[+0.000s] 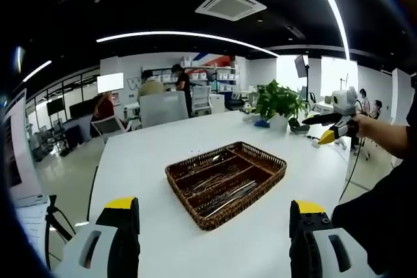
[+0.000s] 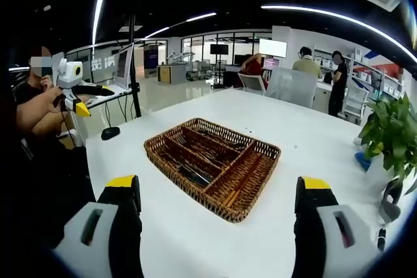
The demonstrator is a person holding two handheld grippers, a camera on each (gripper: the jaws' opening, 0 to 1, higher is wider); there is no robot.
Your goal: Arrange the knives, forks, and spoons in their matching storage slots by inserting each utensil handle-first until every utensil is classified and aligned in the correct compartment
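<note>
A brown wicker cutlery tray (image 1: 187,199) with several compartments sits in the middle of a white table (image 1: 150,161). Metal utensils (image 1: 225,190) lie in its slots; I cannot tell which kinds. My left gripper (image 1: 215,205) is open and empty, above the table's near side and apart from the tray. At the right of the left gripper view, a hand holds my right gripper (image 1: 324,129) up in the air. In the right gripper view the tray (image 2: 190,185) holds dark utensils (image 2: 193,174), and my right gripper (image 2: 218,193) is open and empty. My left gripper (image 2: 81,99) is held up at the left.
A potted plant (image 1: 280,102) stands at the table's far corner, also in view (image 2: 391,135) at the right. A dark mouse (image 2: 111,133) lies near the table's edge. A monitor on a pole (image 2: 125,63) stands beyond. Chairs and people are at the back of the office.
</note>
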